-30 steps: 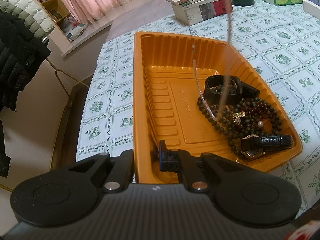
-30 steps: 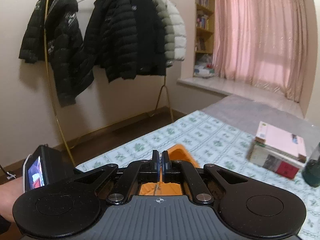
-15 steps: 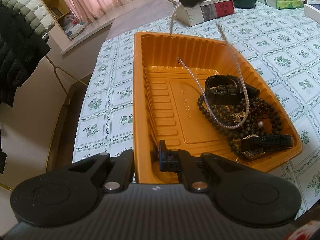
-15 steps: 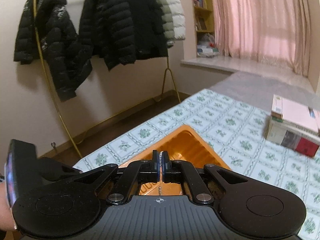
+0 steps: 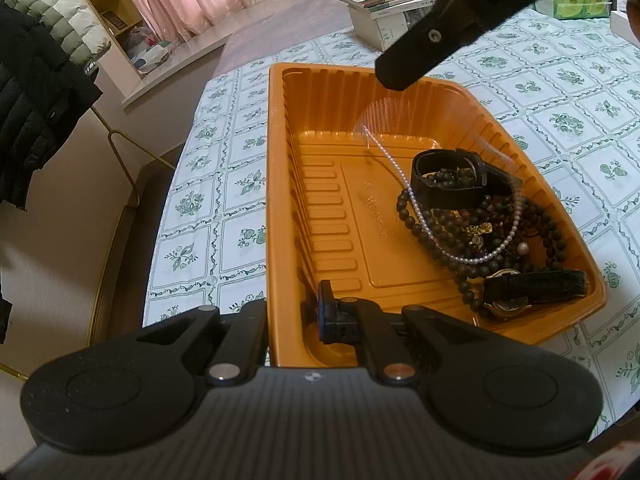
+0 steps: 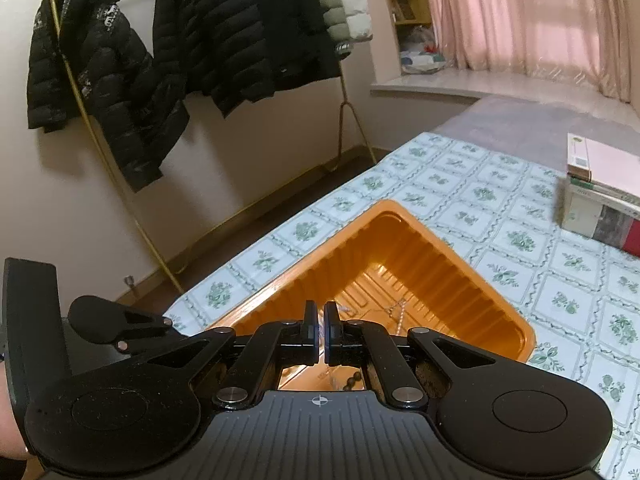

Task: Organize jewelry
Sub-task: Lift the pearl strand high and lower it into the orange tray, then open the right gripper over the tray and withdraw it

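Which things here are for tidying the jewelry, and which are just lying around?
For the job: orange tray, pearl necklace, dark bead strands, black band, wristwatch, left gripper, right gripper.

Just lying around: books, jackets, green packs.

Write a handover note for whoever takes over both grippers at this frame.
Left gripper: shut on the near wall of the orange tray, steadying it.
Right gripper: shut on the pearl necklace, above the tray's far end.
Necklace's lower loop already lies on the dark bead bracelets, beside a black band and wristwatch.
Done: other jewelry in the tray.
Left: release the necklace and withdraw.
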